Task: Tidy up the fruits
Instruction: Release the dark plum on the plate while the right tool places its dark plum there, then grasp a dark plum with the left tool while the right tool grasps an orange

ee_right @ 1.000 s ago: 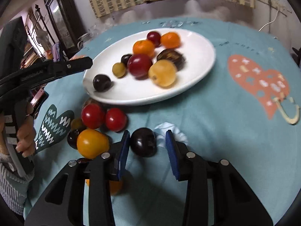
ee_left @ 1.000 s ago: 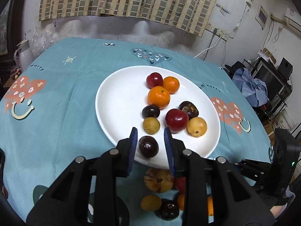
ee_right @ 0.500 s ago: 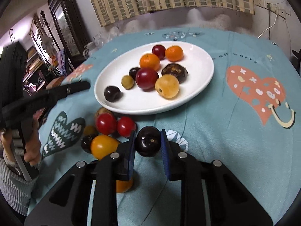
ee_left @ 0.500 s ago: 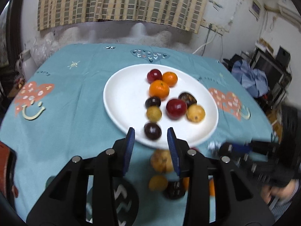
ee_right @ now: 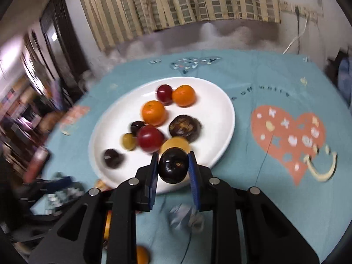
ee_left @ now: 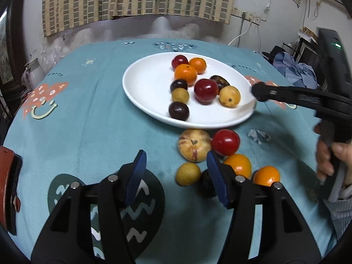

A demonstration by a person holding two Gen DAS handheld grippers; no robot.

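Observation:
A white plate (ee_left: 145,83) on the teal tablecloth holds several fruits: oranges, red and dark plums, yellow ones. My left gripper (ee_left: 176,173) is open and empty, above the cloth near loose fruit: a pale striped fruit (ee_left: 194,145), a red one (ee_left: 225,142), a small yellow one (ee_left: 188,174), two oranges (ee_left: 266,176). My right gripper (ee_right: 173,169) is shut on a dark plum (ee_right: 173,165), held above the plate's (ee_right: 222,118) near rim. In the left wrist view the right gripper's arm (ee_left: 303,98) reaches over the plate's right edge.
A crumpled wrapper (ee_left: 259,136) lies on the cloth right of the loose fruit, also below my right gripper (ee_right: 186,217). A red-brown case (ee_left: 8,187) lies at the table's left edge. Curtain and wall stand behind the table.
My right gripper closed on the dark plum, lifted it off the cloth and carried it over the plate's rim. My left gripper pulled back from the plate and opened wider.

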